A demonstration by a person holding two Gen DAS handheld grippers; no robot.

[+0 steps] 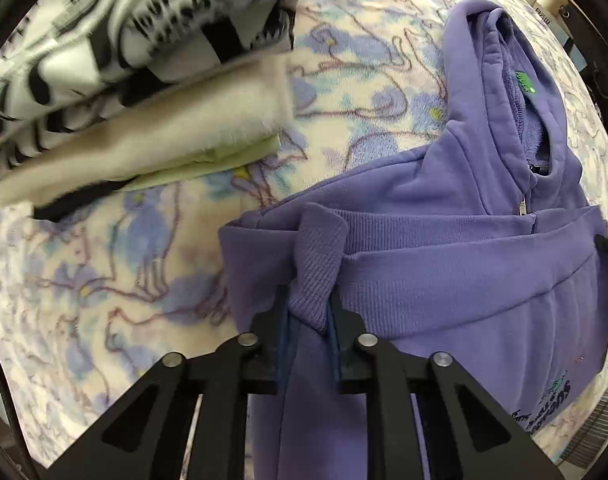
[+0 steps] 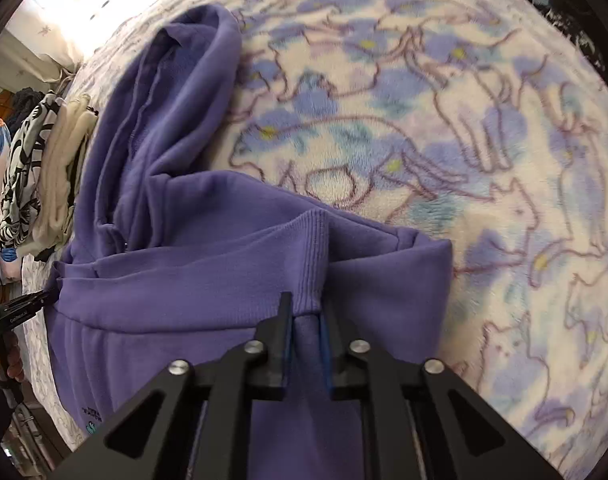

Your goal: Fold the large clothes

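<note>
Step in hand: a fold of the hoodie (image 1: 443, 280) is judged to be under way, with both lower corners taken up.
Hoodie: spread on the flowered blanket (image 1: 104, 280), filling the centre and right of the left wrist view, hood toward the upper right; ribbed hem doubled over the body.
Left gripper (image 1: 307, 312): clenched on a ribbed cuff-like fold, lower centre of frame.
Right gripper (image 2: 307, 312): clamped on the ribbed hem edge (image 2: 311, 256), lower centre of its view.
Folded pile (image 1: 124, 80): seen at upper left, well apart from the hoodie.
Next move: both corners are probably to be carried evenly toward the hood, kept level so the fold lies flat.
</note>
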